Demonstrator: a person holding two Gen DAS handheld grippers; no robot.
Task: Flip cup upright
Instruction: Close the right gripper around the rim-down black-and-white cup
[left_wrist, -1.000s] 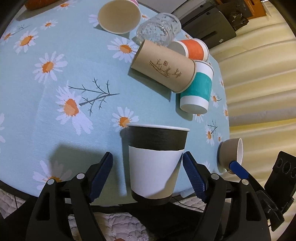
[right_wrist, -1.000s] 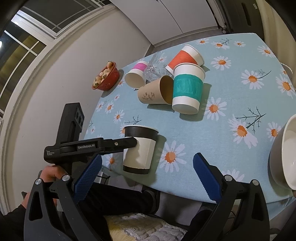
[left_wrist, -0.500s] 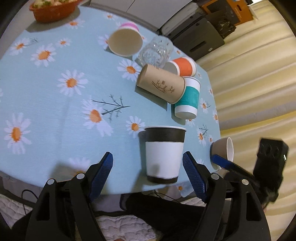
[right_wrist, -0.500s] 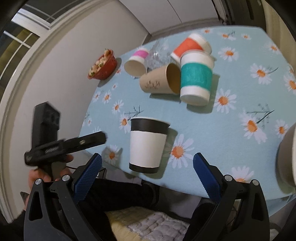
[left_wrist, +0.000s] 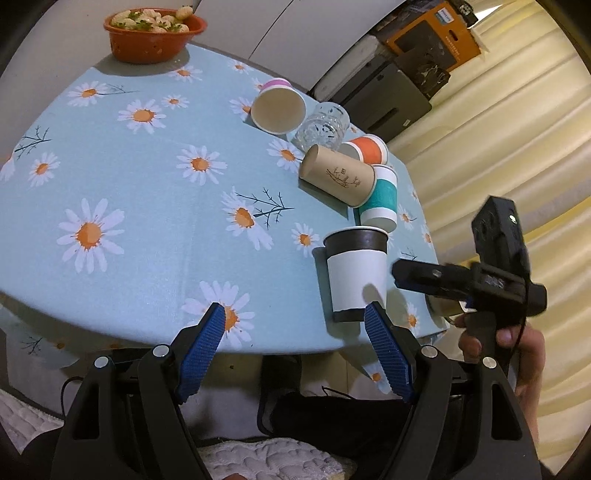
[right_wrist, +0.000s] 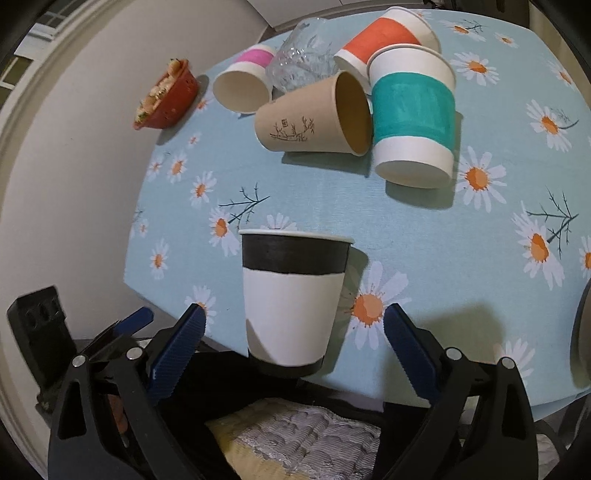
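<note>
A black-and-white paper cup (left_wrist: 356, 271) stands upright near the table's front edge; it also shows in the right wrist view (right_wrist: 293, 299). My left gripper (left_wrist: 295, 343) is open and empty, pulled back off the table edge, left of the cup. My right gripper (right_wrist: 293, 354) is open, its jaws on either side of the cup's base without touching it. The right gripper's body (left_wrist: 480, 280) shows in the left wrist view beside the cup.
Behind the cup a tan cup (right_wrist: 314, 118), an orange cup (right_wrist: 384, 37) and a pink cup (right_wrist: 245, 81) lie on their sides. A teal cup (right_wrist: 413, 118) stands upside down. A clear glass (right_wrist: 303, 62) and a red bowl (left_wrist: 153, 31) sit further back.
My left gripper has let go of the cup and drawn back and to the left. My right gripper has moved in close around the cup. The cup stays upright.
</note>
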